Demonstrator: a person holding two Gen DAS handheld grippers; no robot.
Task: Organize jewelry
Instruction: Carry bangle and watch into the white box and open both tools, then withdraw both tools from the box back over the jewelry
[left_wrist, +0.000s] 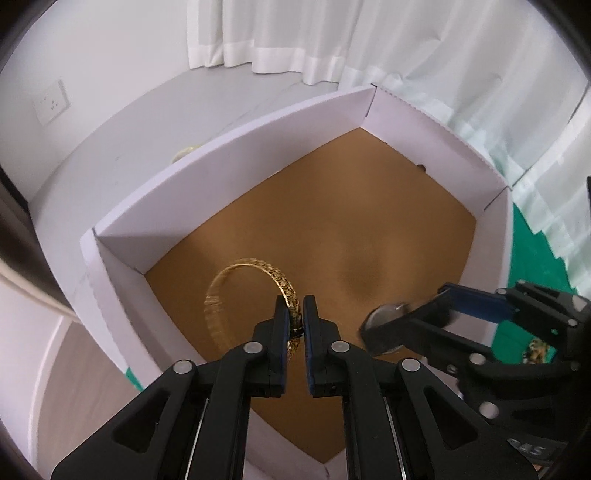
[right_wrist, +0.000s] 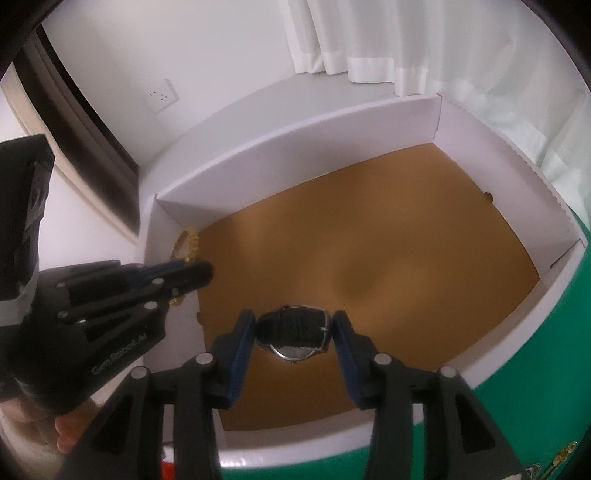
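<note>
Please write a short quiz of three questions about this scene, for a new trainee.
1. True or false: the left gripper is closed on the gold bangle.
2. What lies between the fingers of the right gripper? A) a pearl necklace B) a wristwatch C) a silver ring
3. Fill in: both grippers are above the white box, whose floor is ____ in colour.

Key: 1 true; 2 B; 3 brown.
</note>
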